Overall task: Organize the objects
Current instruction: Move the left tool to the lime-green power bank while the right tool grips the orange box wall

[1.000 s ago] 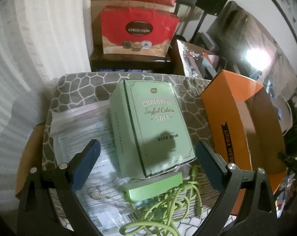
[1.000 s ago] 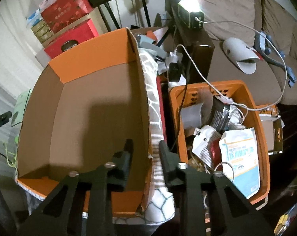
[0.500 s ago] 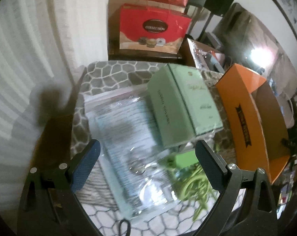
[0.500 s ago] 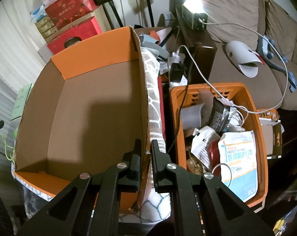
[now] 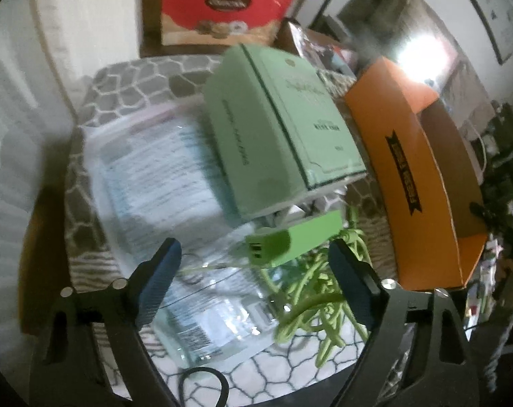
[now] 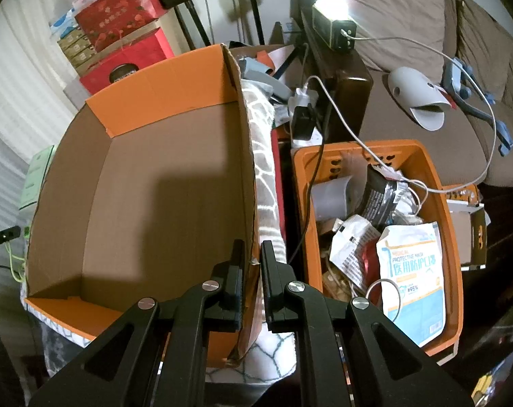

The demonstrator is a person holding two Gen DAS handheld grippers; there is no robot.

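Grey cloth with a white honeycomb pattern (image 5: 134,78) covers the table seen from the left wrist, and behind it a red gift bag (image 5: 222,3) stands against a pale curtain. On the cloth lie one pale green box (image 5: 273,129) with dark edging, one clear plastic packet of printed sheets (image 5: 161,176), one bright green power bank (image 5: 290,240) and one tangle of green cord (image 5: 317,291) beside it. One orange cardboard box (image 5: 409,183) sits at the right edge, close beside the pale green box. The left gripper (image 5: 253,268) hangs above the power bank and the packet with its blue-padded fingers (image 5: 158,271) wide apart; the jaws are closing, the power bank's end lies between them in this view, and neither pad presses on anything. The view is blurred.

From the right wrist, the same orange cardboard box (image 6: 148,183) stands open and bare inside, with the patterned cloth showing along its right wall. To its right one orange plastic basket (image 6: 446,237) holds a heap of packets, among them a white-and-blue mask packet (image 6: 412,271). Beyond are a brown sofa (image 6: 409,17), a lit lamp (image 6: 331,6) with a white cable, and stacked red boxes (image 6: 117,13) at the back left. The right gripper (image 6: 251,254) is clenched on the orange box's right wall near its front corner, one finger inside and one outside, the cardboard pinched between them.
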